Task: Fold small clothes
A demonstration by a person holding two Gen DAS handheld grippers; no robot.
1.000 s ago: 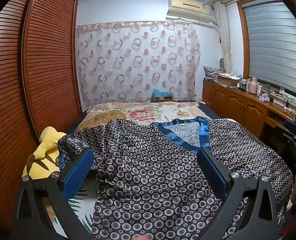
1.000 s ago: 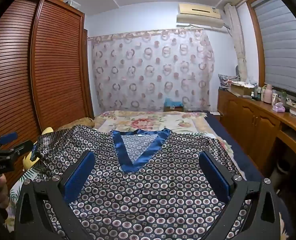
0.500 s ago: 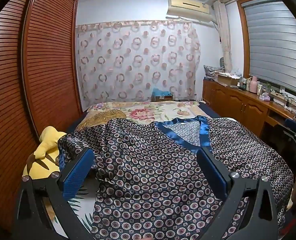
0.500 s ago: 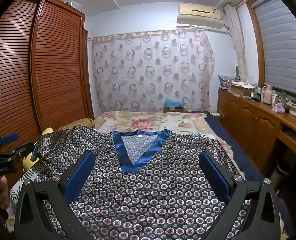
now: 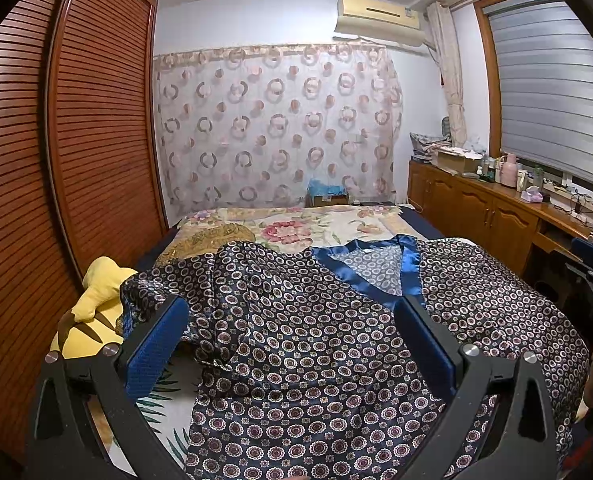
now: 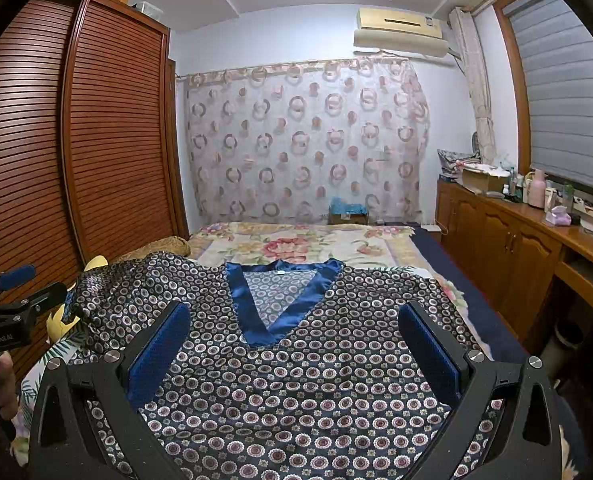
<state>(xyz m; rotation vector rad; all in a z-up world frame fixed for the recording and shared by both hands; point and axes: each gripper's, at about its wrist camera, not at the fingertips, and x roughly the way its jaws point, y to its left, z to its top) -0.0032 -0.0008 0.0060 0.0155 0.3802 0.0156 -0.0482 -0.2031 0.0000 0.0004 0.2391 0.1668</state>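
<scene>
A dark blue satin top with a ring pattern and a bright blue V-neck band lies spread on the bed, front up; it also shows in the right wrist view. Its left sleeve is bunched near a yellow plush toy. My left gripper is open and empty above the top's left half. My right gripper is open and empty above the chest, just below the V-neck. The left gripper also shows at the left edge of the right wrist view.
The bed has a floral cover. A yellow plush toy lies at its left edge beside a slatted wooden wardrobe. A wooden sideboard with bottles and boxes runs along the right wall. A patterned curtain hangs behind.
</scene>
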